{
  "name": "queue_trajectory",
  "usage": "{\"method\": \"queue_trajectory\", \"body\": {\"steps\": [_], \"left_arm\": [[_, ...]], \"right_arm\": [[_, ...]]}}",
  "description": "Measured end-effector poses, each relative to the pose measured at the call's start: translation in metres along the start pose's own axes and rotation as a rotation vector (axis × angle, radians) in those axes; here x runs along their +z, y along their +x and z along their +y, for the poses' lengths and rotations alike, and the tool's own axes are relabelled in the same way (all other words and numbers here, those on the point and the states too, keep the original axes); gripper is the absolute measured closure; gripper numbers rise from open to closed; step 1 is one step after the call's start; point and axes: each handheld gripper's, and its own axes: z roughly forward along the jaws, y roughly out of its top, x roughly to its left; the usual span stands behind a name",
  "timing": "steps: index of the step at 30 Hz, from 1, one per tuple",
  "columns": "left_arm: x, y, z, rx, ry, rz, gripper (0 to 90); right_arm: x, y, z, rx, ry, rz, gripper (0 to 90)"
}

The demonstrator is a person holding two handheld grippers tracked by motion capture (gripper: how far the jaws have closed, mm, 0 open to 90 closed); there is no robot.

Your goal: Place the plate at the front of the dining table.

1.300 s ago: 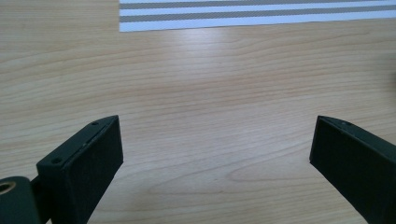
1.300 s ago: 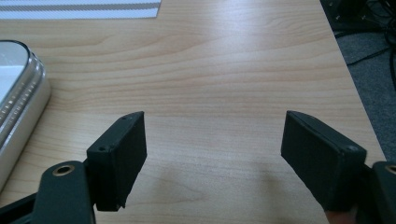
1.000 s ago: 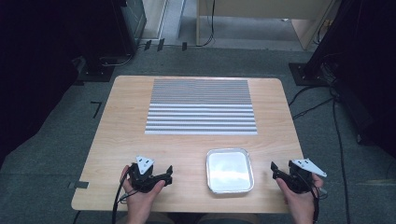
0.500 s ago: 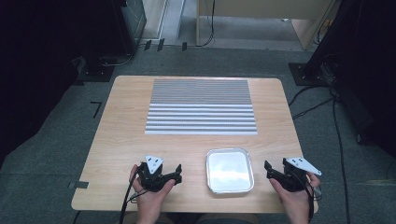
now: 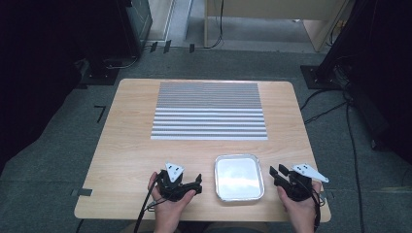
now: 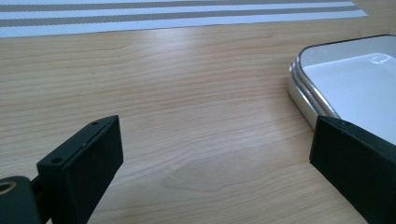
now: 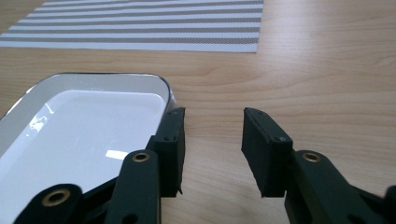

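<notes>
Tongs flank the tray: the left tongs (image 5: 187, 182) stand spread wide and empty, the right tongs (image 5: 277, 174) have just been closing, nothing between them. The tray (image 5: 239, 177) lies between, at 3 o'clock from the left, 9 o'clock from the right, near the worktop's (image 5: 126, 145) front edge, both about equally near.

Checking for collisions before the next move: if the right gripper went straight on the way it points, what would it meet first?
Probably nothing soon: the right gripper, jaws having just been closing on nothing, points along bare table. The tray lies just left of that line, the striped mat beyond.
</notes>
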Motion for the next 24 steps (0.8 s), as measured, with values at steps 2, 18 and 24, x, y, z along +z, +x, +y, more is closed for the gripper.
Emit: {"method": "queue_trajectory", "body": {"steps": [2,18,24], "left_arm": [[0.001,-0.004,0.000,0.005,0.000,-0.005,2.8],[0.004,-0.029,-0.001,-0.029,-0.013,-0.031,14.1],[0.008,-0.036,-0.002,-0.062,0.016,-0.029,24.8]], "right_arm": [[0.001,0.004,-0.001,0.007,-0.014,-0.002,63.1],[0.014,0.022,-0.009,0.053,0.039,0.054,77.2],[0.017,0.025,-0.011,0.077,0.047,0.036,77.3]]}}
